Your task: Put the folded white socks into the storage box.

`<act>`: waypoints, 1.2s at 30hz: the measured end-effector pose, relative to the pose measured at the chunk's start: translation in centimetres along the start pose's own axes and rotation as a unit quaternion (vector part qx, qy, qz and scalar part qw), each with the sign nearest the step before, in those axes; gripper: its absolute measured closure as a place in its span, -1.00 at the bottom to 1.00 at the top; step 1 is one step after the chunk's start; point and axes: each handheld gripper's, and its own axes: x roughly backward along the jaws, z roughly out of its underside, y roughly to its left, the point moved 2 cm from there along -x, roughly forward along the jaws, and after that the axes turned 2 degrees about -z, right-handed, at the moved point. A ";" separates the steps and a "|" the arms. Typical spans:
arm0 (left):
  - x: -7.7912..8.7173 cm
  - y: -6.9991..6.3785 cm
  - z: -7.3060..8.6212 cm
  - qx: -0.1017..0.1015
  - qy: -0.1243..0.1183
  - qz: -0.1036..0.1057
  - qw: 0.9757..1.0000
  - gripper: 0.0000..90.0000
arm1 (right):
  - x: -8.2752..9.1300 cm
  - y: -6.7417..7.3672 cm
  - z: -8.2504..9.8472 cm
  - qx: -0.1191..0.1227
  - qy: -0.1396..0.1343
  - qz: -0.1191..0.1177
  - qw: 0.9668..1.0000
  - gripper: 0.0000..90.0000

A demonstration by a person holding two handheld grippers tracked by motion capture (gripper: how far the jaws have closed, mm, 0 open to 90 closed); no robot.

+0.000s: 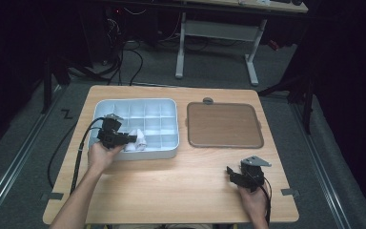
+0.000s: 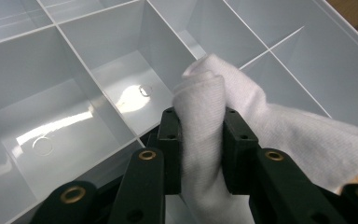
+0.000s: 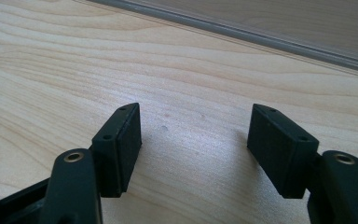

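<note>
- Pinching a white cloth (image 2: 205,121) between its two jaws, the left gripper (image 1: 124,139) is held over the near edge of the tray (image 1: 169,107); in the left gripper view the cloth is seen squeezed between the pads (image 2: 171,140), a rounded fold standing up above them.
- The rest of the cloth is seen trailing off toward 4 o'clock in the left gripper view, draped over the tray's divider walls.
- In the high view the cloth (image 1: 137,141) is seen bunched in the tray's front row, just at 3 o'clock of the left gripper's jaws.
- The tray is pale grey, split by thin walls into a grid of square compartments; the compartments that can be seen are bare, with light glaring off their floors.
- The tray is set on the wooden table (image 1: 171,191) at about 10 o'clock from the table's middle.
- A brown, rounded-corner lid (image 1: 224,125) with a grey rim is laid flat at 3 o'clock of the tray, just beside it but not touching.
- The right gripper (image 1: 232,173) is held by the person's right hand (image 1: 253,200) near the table's front edge, at about 5 o'clock from the table's middle, well apart from the tray.
- Its jaws are spread wide with nothing between them; in the right gripper view bare wood grain is seen between the pads (image 3: 121,144), and the lid's grey rim (image 3: 242,32) is seen across the top.
</note>
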 end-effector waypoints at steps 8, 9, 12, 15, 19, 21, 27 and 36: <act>-0.2 -0.1 0.3 -0.019 0.009 -0.013 1.000 0.62 | 0.0 0.0 0.0 0.000 0.000 0.000 1.000 -0.21; -0.3 -0.2 0.4 -0.024 0.011 -0.017 0.999 0.62 | 0.0 0.0 0.0 0.000 0.000 0.000 1.000 -0.21; -1.1 -0.6 1.5 -0.067 0.030 -0.040 0.996 0.62 | 0.0 0.0 0.0 0.000 0.000 0.000 1.000 -0.21; -1.4 -0.6 1.4 -0.055 0.045 -0.047 0.996 0.62 | 0.0 0.0 0.0 0.000 0.000 0.000 1.000 -0.21; -1.5 -0.6 1.4 -0.053 0.046 -0.049 0.996 0.62 | 0.0 0.0 0.0 0.000 0.000 0.000 1.000 -0.21; -1.5 -0.6 1.3 -0.051 0.049 -0.050 0.996 0.62 | 0.0 0.0 0.0 0.001 0.000 0.000 1.000 -0.21; -1.5 -0.7 1.4 -0.053 0.044 -0.053 0.996 0.59 | 0.0 0.0 0.0 0.001 0.000 0.000 1.000 -0.21; -1.4 -0.8 1.2 -0.048 0.029 -0.057 0.997 0.48 | 0.0 0.0 0.0 0.001 0.000 0.000 1.000 -0.21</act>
